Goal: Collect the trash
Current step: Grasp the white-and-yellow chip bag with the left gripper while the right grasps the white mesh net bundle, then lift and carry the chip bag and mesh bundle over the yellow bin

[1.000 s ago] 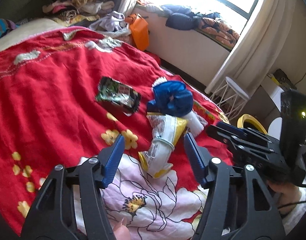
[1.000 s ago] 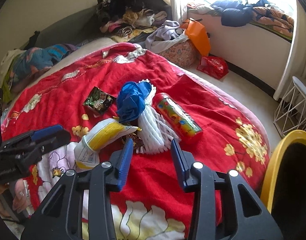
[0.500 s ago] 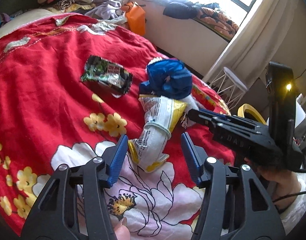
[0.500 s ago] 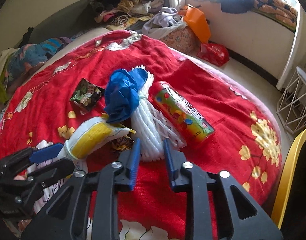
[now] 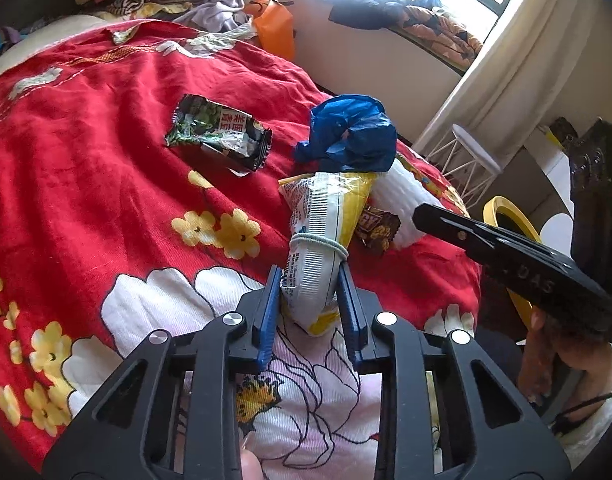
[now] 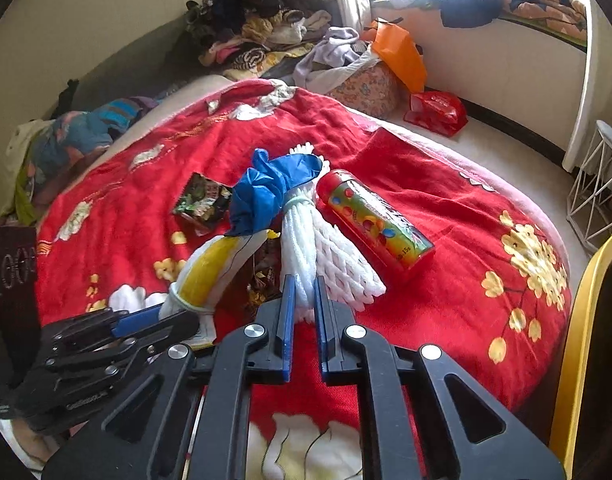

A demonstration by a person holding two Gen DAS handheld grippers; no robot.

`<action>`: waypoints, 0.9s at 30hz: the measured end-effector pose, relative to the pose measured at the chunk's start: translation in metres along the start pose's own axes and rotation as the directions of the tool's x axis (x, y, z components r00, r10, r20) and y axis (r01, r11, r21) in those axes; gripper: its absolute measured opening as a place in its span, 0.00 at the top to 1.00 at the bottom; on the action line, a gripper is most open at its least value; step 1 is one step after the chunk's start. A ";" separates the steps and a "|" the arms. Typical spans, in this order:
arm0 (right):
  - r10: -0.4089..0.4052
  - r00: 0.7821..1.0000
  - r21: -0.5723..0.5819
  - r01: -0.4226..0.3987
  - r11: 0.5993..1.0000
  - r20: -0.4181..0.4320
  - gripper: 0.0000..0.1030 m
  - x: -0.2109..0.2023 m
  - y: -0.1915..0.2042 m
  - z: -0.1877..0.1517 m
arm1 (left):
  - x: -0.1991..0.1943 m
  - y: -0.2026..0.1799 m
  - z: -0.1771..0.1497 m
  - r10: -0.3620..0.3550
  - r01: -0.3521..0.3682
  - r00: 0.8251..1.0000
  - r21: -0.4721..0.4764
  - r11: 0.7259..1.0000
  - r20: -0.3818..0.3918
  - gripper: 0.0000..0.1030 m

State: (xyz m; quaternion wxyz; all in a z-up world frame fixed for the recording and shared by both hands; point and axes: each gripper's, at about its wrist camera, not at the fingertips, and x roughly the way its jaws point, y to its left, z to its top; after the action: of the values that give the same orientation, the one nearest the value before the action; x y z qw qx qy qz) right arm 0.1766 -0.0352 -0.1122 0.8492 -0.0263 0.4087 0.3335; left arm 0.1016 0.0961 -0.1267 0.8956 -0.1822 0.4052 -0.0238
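L gripper (image 5: 309,280) jaws just closed in, pads now pinching near end of the yellow/white snack bag (image 5: 325,232) on the red blanket (image 5: 86,160). R gripper (image 6: 304,292) jaws just narrowed, clamped on near end of white foam net (image 6: 325,252). Blue bag (image 6: 270,188) at far end of both, candy tube (image 6: 377,220) just right of net, green wrapper (image 5: 218,136) far left.

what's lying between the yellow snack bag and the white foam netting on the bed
A small brown candy wrapper lies between the yellow snack bag and the white foam netting. The left wrist view shows it best.
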 end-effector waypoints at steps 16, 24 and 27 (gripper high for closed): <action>0.016 0.997 0.022 -0.018 1.000 0.073 0.91 -0.053 -0.002 -0.013 | -0.061 -0.011 0.016 -0.043 0.041 0.991 0.019 0.999 0.128 0.81; 0.009 0.991 0.060 -0.017 0.998 0.130 0.91 -0.080 -0.014 -0.013 | -0.076 -0.020 0.025 -0.062 0.057 0.984 0.035 0.998 0.166 0.81; 0.008 0.989 0.070 -0.019 0.997 0.148 0.91 -0.089 -0.018 -0.013 | -0.079 -0.027 0.026 -0.070 0.063 0.982 0.045 0.997 0.175 0.81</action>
State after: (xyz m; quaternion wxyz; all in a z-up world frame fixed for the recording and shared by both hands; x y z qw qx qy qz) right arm 0.1390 -0.1016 -0.0611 0.8751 0.0313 0.3566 0.3255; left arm 0.0707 0.0941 -0.0448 0.9300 -0.1794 0.3174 -0.0456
